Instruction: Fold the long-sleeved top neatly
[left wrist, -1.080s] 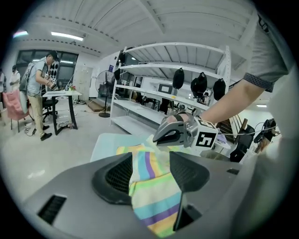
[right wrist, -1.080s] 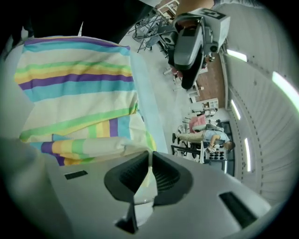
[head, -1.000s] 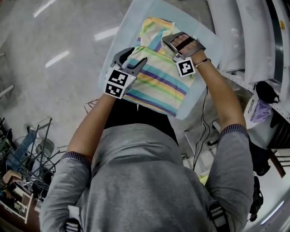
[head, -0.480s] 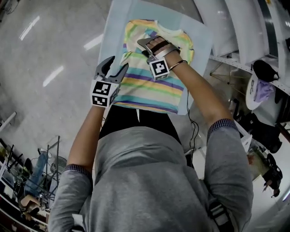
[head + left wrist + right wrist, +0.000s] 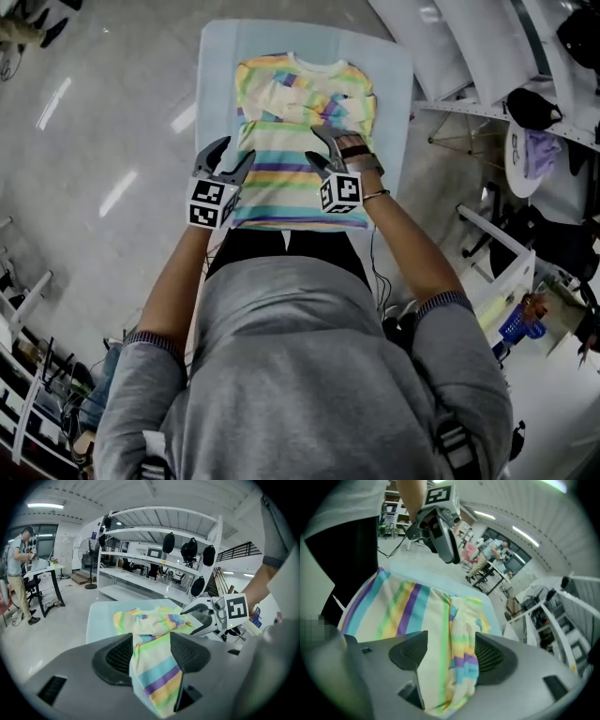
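The striped long-sleeved top [image 5: 300,103] lies flat on a light-blue table [image 5: 211,56], neck away from me and sleeves folded in over the chest. My left gripper [image 5: 228,155] stands open at the top's left edge, and its own view shows a striped fold [image 5: 154,618] running between the wide jaws [image 5: 151,651]. My right gripper [image 5: 317,150] hovers over the lower middle of the top. Its jaws are opening, and a loose fold [image 5: 454,634] lies between the pads without being pressed. Each gripper view shows the other gripper: the right gripper [image 5: 199,616] and the left gripper [image 5: 440,531].
White shelving [image 5: 469,37] with dark bags stands right of the table. A small white stand [image 5: 534,155] holding purple cloth is beside it. Grey floor [image 5: 103,141] lies to the left. A person [image 5: 18,573] stands at a desk far off.
The right gripper has opened and let go of the fabric it held, rolling and drawing back toward the hem. The top now lies flat. The left gripper stays open and has sunk slightly.
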The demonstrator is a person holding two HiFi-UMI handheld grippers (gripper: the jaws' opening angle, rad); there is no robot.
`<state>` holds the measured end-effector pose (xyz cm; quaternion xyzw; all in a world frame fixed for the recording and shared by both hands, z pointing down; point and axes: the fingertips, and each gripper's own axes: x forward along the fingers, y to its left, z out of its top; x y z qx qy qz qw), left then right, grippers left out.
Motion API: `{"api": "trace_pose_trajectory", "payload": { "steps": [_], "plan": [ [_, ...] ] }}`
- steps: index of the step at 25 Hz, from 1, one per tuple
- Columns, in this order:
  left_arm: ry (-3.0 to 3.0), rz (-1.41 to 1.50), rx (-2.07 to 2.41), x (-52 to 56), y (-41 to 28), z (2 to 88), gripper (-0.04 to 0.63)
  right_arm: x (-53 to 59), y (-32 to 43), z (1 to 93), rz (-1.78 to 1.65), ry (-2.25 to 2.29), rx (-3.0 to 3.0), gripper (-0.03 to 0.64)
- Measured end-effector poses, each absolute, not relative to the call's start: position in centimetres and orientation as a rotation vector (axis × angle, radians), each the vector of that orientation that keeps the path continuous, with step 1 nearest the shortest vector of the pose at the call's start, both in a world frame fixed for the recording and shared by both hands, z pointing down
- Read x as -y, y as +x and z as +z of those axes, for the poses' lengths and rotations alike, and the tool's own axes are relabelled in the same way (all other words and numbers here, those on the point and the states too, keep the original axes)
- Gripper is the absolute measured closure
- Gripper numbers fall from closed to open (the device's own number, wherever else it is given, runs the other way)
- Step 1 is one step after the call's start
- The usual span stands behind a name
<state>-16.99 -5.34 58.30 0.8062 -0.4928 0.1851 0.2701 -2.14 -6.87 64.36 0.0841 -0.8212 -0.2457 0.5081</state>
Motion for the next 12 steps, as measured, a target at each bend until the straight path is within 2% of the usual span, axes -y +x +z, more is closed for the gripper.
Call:
{"api": "trace_pose_trajectory", "payload": {
  "steps": [12],
  "plan": [
    [2.120, 0.672, 1.165, -2.4, -15.7, 62.6, 0.321, -2.3, 16.3, 65.2, 0.298, 0.860, 1.829, 0.285]
  ]
}}
